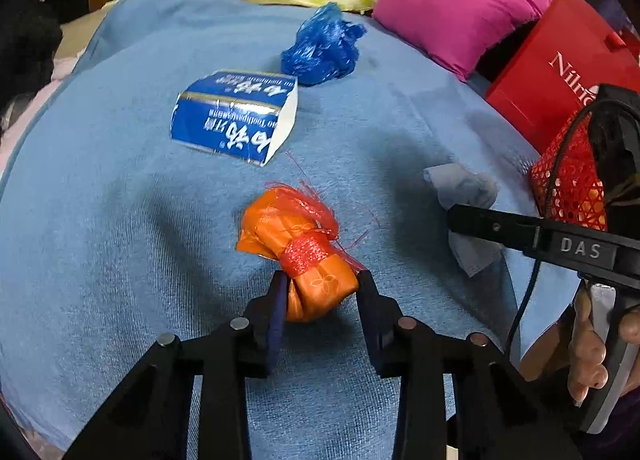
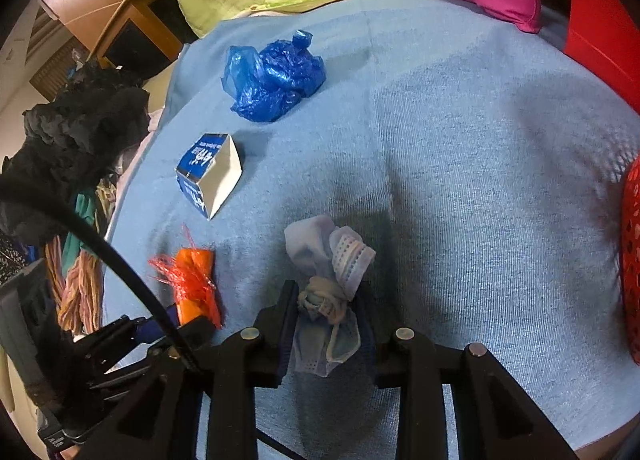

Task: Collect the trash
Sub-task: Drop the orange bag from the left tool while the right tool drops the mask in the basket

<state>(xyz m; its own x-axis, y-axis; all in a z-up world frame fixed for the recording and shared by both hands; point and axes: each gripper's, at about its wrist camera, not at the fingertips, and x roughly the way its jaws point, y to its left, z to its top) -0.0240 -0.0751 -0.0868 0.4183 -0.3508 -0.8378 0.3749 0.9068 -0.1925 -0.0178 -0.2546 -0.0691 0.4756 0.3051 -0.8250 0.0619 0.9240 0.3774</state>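
Your left gripper [image 1: 322, 292] pinches the soft orange wrapper [image 1: 298, 248] and your right gripper [image 2: 328, 314] the limp mask [image 2: 326, 280] (both light, squashy), so grip their bunched middles.

Black claw [image 1: 322, 292] arms carry silver rivets, blue pads, "DAS" lettering.

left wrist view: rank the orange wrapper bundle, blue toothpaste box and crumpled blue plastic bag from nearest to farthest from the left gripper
1. orange wrapper bundle: between the left gripper fingers.
2. blue toothpaste box: farther up the blue cloth, slightly left.
3. crumpled blue plastic bag: farthest, beyond the box, near the pink cushion.
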